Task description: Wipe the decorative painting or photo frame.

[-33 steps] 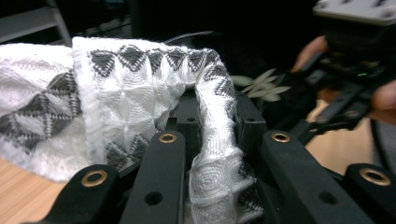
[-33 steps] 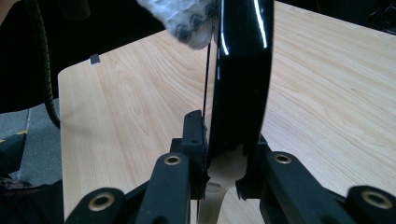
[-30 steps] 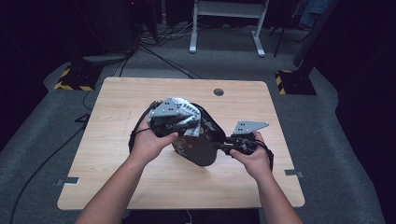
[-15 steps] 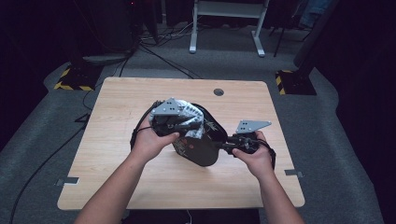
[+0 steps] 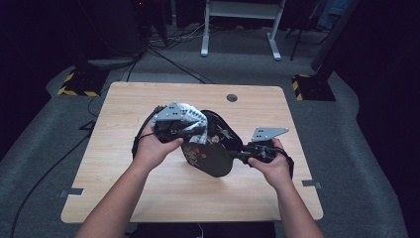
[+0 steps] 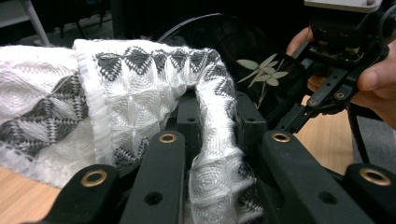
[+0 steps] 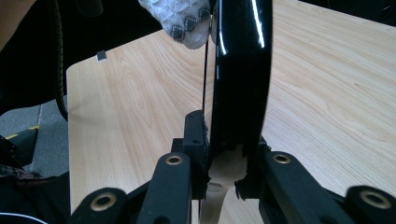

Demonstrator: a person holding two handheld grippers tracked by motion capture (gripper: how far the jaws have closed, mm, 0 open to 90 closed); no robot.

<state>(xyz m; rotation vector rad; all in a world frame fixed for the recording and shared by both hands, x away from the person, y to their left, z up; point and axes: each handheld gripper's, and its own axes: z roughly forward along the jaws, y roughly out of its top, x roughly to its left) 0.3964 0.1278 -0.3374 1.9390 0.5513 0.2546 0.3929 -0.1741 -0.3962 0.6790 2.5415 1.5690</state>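
Right gripper [image 5: 242,156] fingers [image 7: 196,135] pinch the rim of a black lacquered tray [image 5: 214,148], held on edge above the wooden surface [image 5: 124,198]. Left gripper [image 5: 190,136] fingers [image 6: 163,163] are clamped on a white-and-grey patterned cloth [image 6: 140,93], which presses against the tray's face, well beyond the right fingers.

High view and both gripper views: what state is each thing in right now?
Black tray: lifted off the table, tilted, gripped at its rim.
White patterned cloth: bunched, pressed against the tray.
Left gripper: shut on the cloth.
Right gripper: shut on the tray's rim.
Table: bare wood beneath.
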